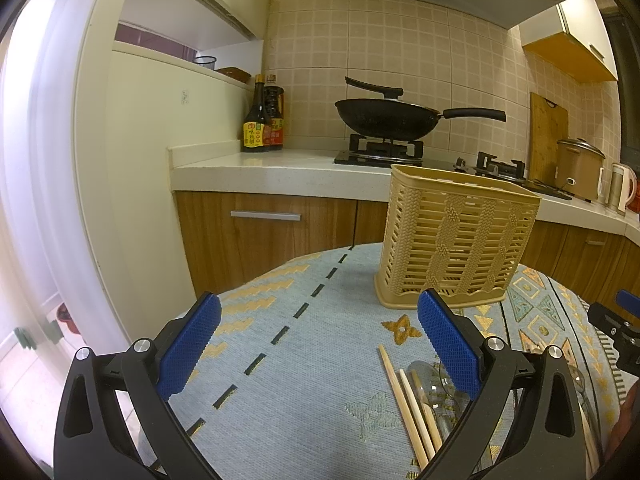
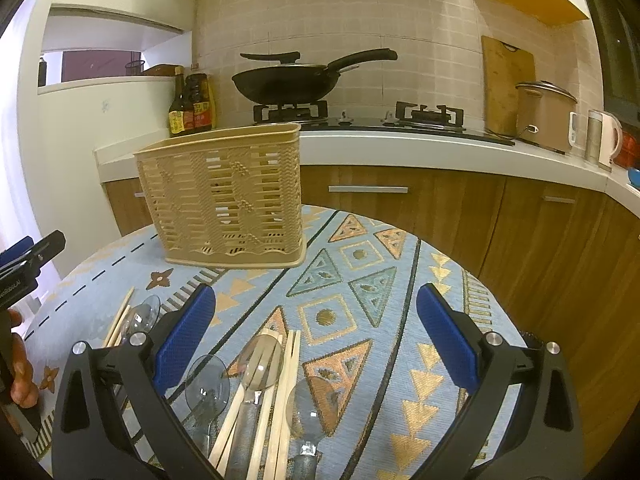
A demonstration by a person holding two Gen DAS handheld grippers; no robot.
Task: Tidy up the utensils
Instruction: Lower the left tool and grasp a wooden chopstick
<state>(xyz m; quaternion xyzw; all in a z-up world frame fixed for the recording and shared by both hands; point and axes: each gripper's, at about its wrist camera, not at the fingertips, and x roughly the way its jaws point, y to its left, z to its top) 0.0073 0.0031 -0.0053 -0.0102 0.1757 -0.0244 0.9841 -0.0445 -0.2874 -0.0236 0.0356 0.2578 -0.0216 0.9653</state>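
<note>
Right now both my left hand-held gripper (image 1: pixel 320 344) and right hand-held gripper (image 2: pixel 316 332) hang spread and empty. Chopsticks (image 2: pixel 286 392) and clear spoons (image 2: pixel 262 356) lie jumbled at the worktop's (image 2: pixel 400 300) near edge, the basket (image 2: pixel 224 192) toward its far edge. Pinching one chopstick could drag its neighbours off the edge.

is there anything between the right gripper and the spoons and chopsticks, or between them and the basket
Nothing visible does. The open right gripper hangs right over the spoons and chopsticks, and only bare tablecloth lies between them and the basket.

Both wrist cameras look low and level across the table (image 1: pixel 304 360) toward the stove, close behind their spread fingers. Left view sits left; both share the basket (image 1: pixel 452 240) (image 2: pixel 224 196) and wok (image 1: pixel 384 118) (image 2: pixel 286 84).
</note>
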